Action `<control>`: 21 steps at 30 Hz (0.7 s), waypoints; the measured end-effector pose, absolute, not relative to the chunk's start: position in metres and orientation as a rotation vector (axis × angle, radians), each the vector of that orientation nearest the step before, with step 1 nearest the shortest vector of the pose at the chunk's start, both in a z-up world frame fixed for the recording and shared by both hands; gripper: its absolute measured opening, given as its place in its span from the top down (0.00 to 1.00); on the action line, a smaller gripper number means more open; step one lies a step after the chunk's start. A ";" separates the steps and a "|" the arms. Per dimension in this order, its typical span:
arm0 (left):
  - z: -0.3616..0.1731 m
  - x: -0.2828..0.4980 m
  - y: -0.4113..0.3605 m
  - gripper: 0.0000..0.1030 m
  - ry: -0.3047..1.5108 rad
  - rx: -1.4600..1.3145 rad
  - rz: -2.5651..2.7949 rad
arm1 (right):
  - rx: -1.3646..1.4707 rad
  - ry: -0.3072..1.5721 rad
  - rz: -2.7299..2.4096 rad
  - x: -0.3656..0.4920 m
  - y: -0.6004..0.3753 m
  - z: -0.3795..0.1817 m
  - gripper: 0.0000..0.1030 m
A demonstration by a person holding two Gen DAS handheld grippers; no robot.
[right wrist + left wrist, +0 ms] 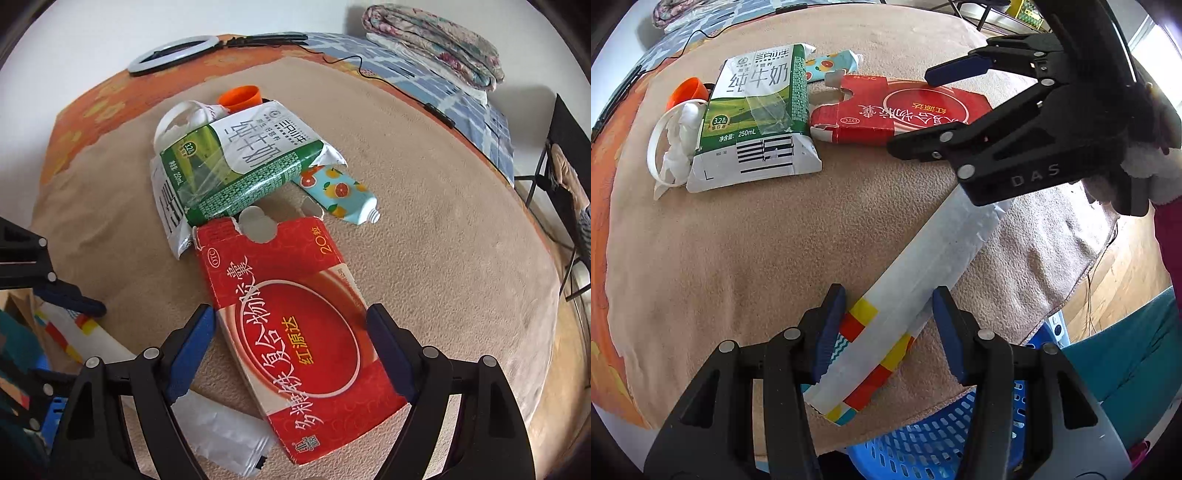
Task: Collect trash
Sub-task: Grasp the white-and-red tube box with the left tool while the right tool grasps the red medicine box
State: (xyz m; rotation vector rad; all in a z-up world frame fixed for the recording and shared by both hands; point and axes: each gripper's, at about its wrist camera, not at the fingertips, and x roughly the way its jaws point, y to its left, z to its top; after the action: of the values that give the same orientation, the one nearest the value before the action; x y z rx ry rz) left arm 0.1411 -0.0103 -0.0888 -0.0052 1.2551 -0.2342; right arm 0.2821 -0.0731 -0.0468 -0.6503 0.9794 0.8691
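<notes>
While both jaw pairs stand spread: left gripper [888, 332] straddles long white paper wrapper w/ coloured checks [912, 280]; right gripper [290, 350] straddles flat red cardboard medicine box [295, 332], nr blue basket [923, 439]. Risk: flat items slip when pinched.

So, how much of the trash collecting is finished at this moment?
Nothing visibly collected: the little seen of the blue basket holds no trash. In hand: the open left gripper straddles the long white wrapper; the open right gripper straddles the red medicine box. Neither is gripped. Left: milk carton, fruit-print tube, orange cup, crumpled tissue.
</notes>
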 end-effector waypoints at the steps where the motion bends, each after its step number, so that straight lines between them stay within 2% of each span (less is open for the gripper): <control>1: -0.089 0.141 -0.011 0.51 1.248 0.003 -0.232 | -0.644 0.979 0.863 0.285 -0.073 -0.047 0.17; 4: -0.087 0.148 -0.019 0.49 1.239 0.039 -0.225 | -0.615 1.011 0.828 0.299 -0.074 -0.053 0.11; 6: -0.089 0.151 -0.027 0.43 1.233 0.077 -0.220 | -0.590 1.044 0.803 0.307 -0.076 -0.060 0.10; 8: -0.090 0.154 -0.035 0.42 1.229 0.110 -0.220 | -0.524 1.093 0.801 0.316 -0.081 -0.065 0.09; 11: -0.092 0.157 -0.046 0.42 1.225 0.137 -0.228 | -0.444 1.111 0.778 0.323 -0.090 -0.064 0.11; 16: -0.095 0.156 -0.058 0.43 1.211 0.198 -0.227 | -0.471 1.090 0.732 0.318 -0.102 -0.062 0.17; 19: -0.094 0.157 -0.065 0.63 1.207 0.198 -0.229 | -0.444 1.081 0.697 0.318 -0.115 -0.056 0.19; 21: -0.091 0.158 -0.063 0.84 1.203 0.199 -0.220 | -0.411 1.070 0.672 0.319 -0.126 -0.050 0.20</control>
State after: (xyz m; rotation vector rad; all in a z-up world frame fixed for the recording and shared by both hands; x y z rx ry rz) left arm 0.1578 -0.0634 -0.0906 0.1993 1.2027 -0.2204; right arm 0.3190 -0.1260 -0.0502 -0.4109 1.0698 0.6717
